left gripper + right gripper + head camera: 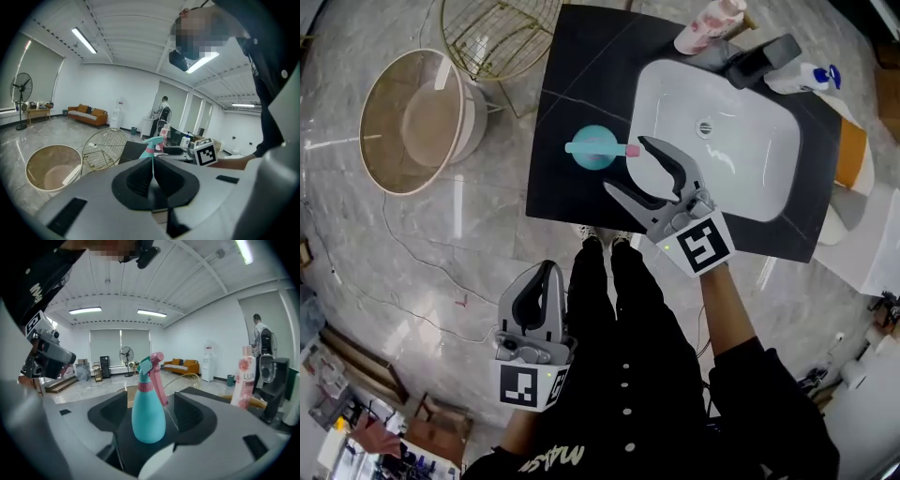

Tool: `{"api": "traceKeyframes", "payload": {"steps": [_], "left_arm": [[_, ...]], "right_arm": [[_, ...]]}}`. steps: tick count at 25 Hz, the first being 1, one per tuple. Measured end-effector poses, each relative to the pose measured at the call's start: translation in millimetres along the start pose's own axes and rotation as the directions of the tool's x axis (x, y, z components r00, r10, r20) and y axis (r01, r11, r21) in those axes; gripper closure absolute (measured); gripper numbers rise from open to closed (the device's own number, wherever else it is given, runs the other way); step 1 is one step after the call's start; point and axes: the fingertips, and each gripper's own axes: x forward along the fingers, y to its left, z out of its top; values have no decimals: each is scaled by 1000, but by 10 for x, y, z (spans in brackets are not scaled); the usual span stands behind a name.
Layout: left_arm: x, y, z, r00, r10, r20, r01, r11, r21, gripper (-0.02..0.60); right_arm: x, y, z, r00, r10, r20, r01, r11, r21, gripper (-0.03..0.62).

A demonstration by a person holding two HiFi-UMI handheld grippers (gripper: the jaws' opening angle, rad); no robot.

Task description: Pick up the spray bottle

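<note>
A teal spray bottle (pixel 596 147) with a pink trigger stands upright on the black counter (pixel 572 84), left of the white sink (pixel 722 141). My right gripper (pixel 625 163) is open just beside it, with its fingertips to either side of the trigger end. In the right gripper view the spray bottle (pixel 147 411) stands between the spread jaws of the right gripper (pixel 150 404), with a gap on each side. My left gripper (pixel 549 272) hangs low by the person's legs, shut and empty. In its own view the left gripper (pixel 152 165) points toward the spray bottle (pixel 152 143) beyond.
A pink-labelled bottle (pixel 710 25), a dark faucet (pixel 759 58) and a white bottle with a blue cap (pixel 802 77) stand behind the sink. On the floor to the left are a round beige bin (pixel 417 120) and a wire basket (pixel 497 33).
</note>
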Motion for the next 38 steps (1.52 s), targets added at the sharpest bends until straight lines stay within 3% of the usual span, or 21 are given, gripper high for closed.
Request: {"api": "traceKeyframes", "payload": {"steps": [5, 10, 19, 24, 31, 38], "left_arm": [[187, 29, -221, 1000, -4, -28, 3, 1000, -30, 565], [294, 124, -359, 998, 14, -59, -18, 998, -61, 565], [330, 253, -588, 993, 44, -111, -56, 993, -100, 565], [361, 272, -694, 990, 51, -134, -66, 992, -106, 565], [392, 276, -718, 988, 56, -141, -71, 992, -103, 565], [399, 256, -513, 993, 50, -106, -59, 995, -81, 565]], "right_arm": [[320, -49, 87, 985, 168, 50, -163, 984, -77, 294], [529, 118, 84, 941, 338, 25, -330, 930, -160, 291], [710, 208, -320, 888, 457, -53, -458, 865, -206, 278], [736, 222, -360, 873, 487, -39, -485, 853, -195, 272], [682, 258, -332, 876, 481, -38, -475, 847, -238, 266], [574, 162, -109, 916, 398, -44, -398, 895, -202, 265]]}}
